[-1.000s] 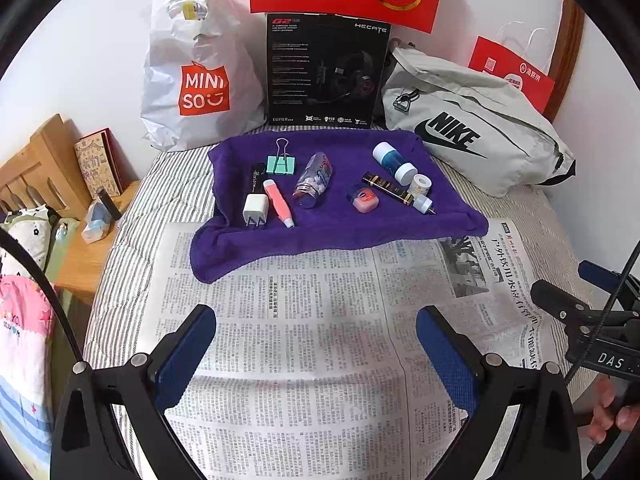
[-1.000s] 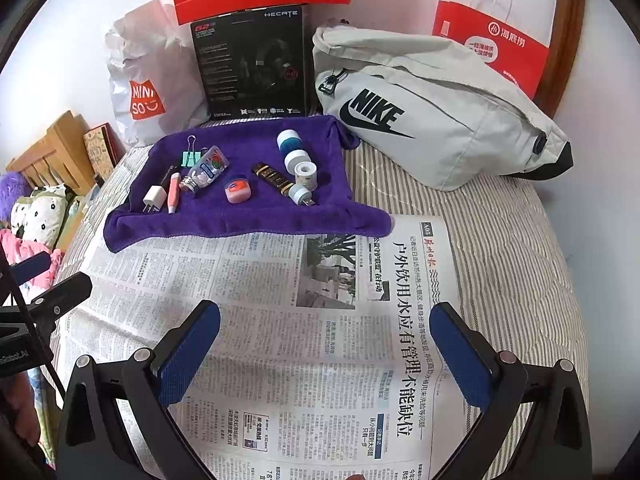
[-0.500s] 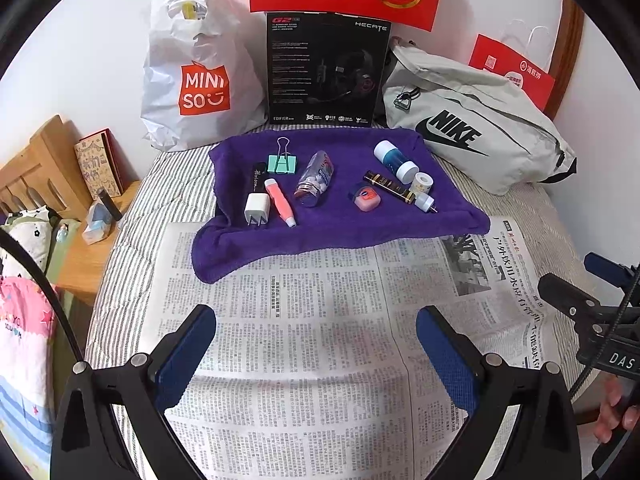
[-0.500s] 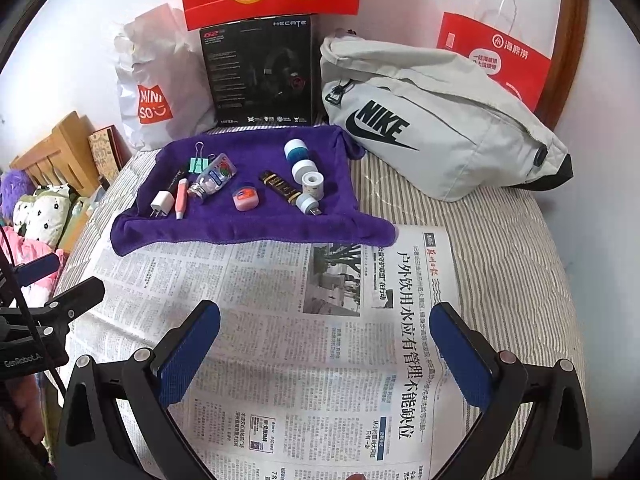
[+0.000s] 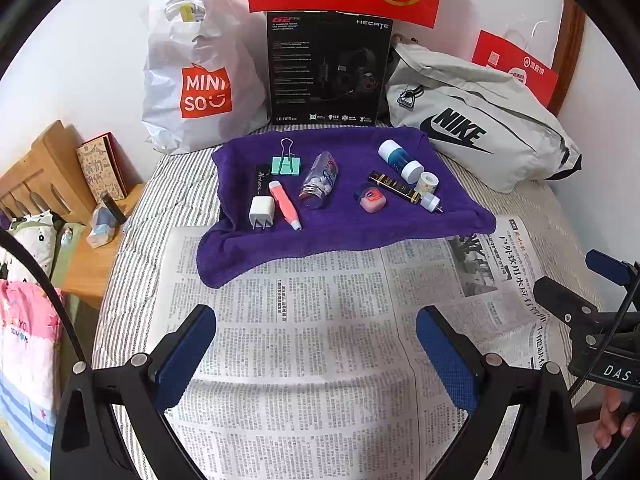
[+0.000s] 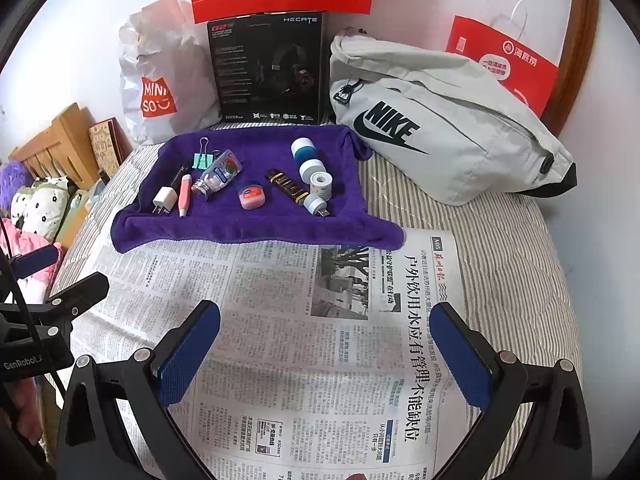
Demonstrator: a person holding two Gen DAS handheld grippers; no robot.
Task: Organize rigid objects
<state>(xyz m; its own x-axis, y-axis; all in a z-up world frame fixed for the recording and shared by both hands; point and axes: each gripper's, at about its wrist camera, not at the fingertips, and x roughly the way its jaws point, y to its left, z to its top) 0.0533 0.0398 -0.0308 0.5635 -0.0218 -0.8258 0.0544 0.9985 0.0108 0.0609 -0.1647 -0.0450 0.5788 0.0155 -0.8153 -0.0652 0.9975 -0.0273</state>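
A purple towel [image 5: 344, 224] [image 6: 224, 228] lies on the bed and carries several small items. Among them are a white charger plug [image 5: 261, 212] [image 6: 164, 200], a pink pen [image 5: 285, 205] [image 6: 184, 194], a green binder clip [image 5: 285, 162] [image 6: 202, 158], a clear pill bottle [image 5: 320, 179] [image 6: 218, 174], a pink round tin [image 5: 371, 199] [image 6: 251, 196], a black-gold tube [image 5: 394, 186] [image 6: 287, 186], and a blue-white bottle [image 5: 400, 160] [image 6: 306, 156]. My left gripper [image 5: 316, 350] and right gripper [image 6: 328, 344] both hang open and empty over the newspaper [image 5: 312, 320] [image 6: 320, 340], well short of the towel.
Behind the towel stand a white MINISO bag [image 5: 196, 80], a black headset box [image 5: 326, 68] and a grey Nike bag [image 5: 472, 128] [image 6: 440, 128]. A wooden bedside stand [image 5: 80, 248] and soft toys [image 6: 32, 204] are at the left. Striped bedding [image 6: 500, 248] extends right.
Both grippers have drifted slightly; the right wrist view has come a little closer to the towel. Nothing was picked up and both stay open.
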